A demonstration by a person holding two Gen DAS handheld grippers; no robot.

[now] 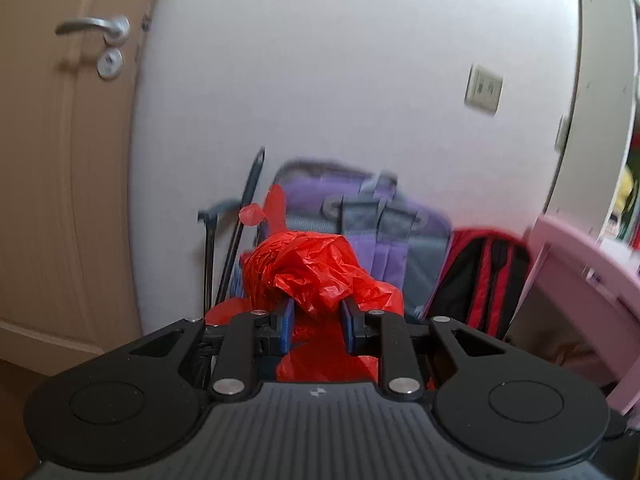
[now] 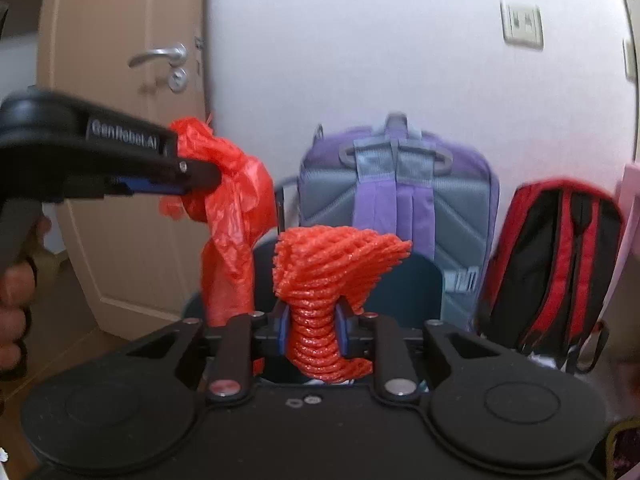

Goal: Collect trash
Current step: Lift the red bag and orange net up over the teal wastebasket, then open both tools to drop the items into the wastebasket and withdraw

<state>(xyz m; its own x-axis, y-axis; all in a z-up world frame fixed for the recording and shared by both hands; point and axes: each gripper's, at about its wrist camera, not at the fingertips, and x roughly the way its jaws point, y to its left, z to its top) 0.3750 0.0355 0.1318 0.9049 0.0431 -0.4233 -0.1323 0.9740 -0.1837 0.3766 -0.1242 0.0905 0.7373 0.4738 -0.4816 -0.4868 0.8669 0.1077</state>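
Two pieces of red trash are up off the floor, one in each gripper. The left gripper (image 1: 316,318) has its blue-padded fingers (image 1: 286,322) clamped on a crumpled red plastic bag (image 1: 308,268): thin, glossy film, heavily creased, bunched into a knot above the pads with a loose tail hanging below. From the right wrist view the same bag (image 2: 230,184) droops from the left gripper (image 2: 202,174) at the left of the scene, its tail hanging down toward a dark round bin (image 2: 400,284). A hand (image 2: 16,280) grips that tool's handle at the far left edge. The right gripper (image 2: 312,330) has its fingers (image 2: 285,330) narrowly apart and pressed on a red foam net sleeve (image 2: 332,268): a soft diamond-mesh tube, pinched to a tight ribbed waist between the pads and flaring out like a fan above them, with a short stub below. It sits near the camera, over the bin's opening. Behind, leaning on a plain white wall (image 2: 360,60), stand a purple and grey backpack (image 2: 400,200) with padded straps, and to its right a black and red backpack (image 2: 556,264). A beige panelled door (image 2: 120,120) with a metal lever handle (image 2: 160,56) lies to the left. A pale socket plate (image 2: 522,26) is on the wall, upper right. A pink furniture edge (image 1: 580,264) shows at right in the left wrist view, blurred.
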